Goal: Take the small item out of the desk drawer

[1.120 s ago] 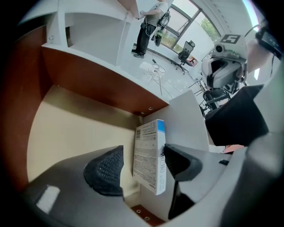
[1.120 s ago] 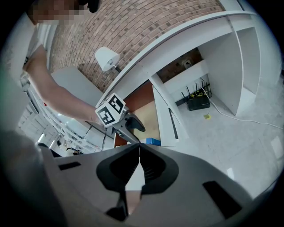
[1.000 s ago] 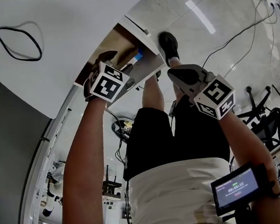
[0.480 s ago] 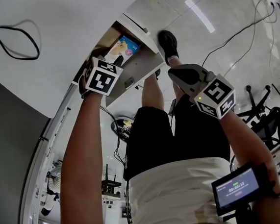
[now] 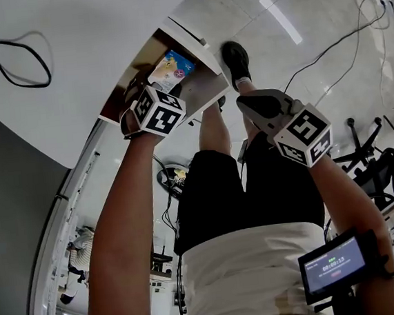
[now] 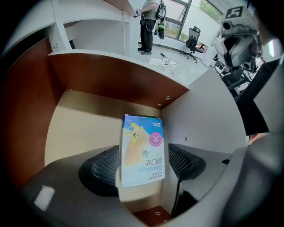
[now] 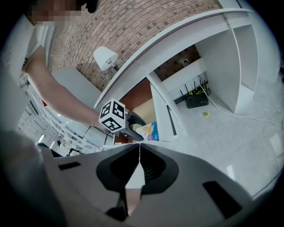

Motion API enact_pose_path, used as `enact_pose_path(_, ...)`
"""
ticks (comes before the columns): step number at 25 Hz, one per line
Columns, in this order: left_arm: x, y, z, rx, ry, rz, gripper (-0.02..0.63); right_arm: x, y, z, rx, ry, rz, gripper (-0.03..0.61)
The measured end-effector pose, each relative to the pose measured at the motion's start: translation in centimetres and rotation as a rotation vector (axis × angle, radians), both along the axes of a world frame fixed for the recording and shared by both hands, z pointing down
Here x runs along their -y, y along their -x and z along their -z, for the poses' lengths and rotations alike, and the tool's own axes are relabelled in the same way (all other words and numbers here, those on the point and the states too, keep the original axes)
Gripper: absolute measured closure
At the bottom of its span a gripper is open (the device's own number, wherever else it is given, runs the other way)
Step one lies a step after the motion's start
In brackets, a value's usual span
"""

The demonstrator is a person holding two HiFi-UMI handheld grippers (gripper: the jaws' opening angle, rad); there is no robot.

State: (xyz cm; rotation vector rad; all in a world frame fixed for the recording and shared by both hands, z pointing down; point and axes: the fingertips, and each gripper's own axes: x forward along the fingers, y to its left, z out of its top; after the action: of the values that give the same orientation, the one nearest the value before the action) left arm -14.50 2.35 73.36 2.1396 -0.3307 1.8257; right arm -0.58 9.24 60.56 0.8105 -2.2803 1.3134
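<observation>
The bandage box (image 6: 142,150) lies flat on the floor of the open drawer (image 6: 84,128), directly under the left hand-held gripper (image 6: 143,160). It sits between that gripper's jaws, which have just been opening and stand apart on either side of it. The right hand-held gripper (image 7: 138,146) is closed on nothing, well to the side, beyond the white tabletop (image 5: 90,53) and above a pale polished floor (image 5: 308,18). One box, one drawer, two hand-held grippers.

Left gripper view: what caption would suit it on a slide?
The fingers, just opened wider, straddle the bandage box inside the drawer.
</observation>
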Motion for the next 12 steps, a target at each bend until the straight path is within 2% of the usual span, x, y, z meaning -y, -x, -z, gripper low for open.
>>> enact_pose_path(6, 0.0, 0.1, -1.5, 0.037, -0.025, -0.017, 0.226, -0.4, -0.5, -0.2, -0.01, 0.009, -0.006, 0.572)
enact_pose_path(12, -0.4, -0.5, -2.3, 0.07, -0.039, -0.085, 0.222, -0.5, -1.1, -0.5, -0.02, 0.017, -0.023, 0.572)
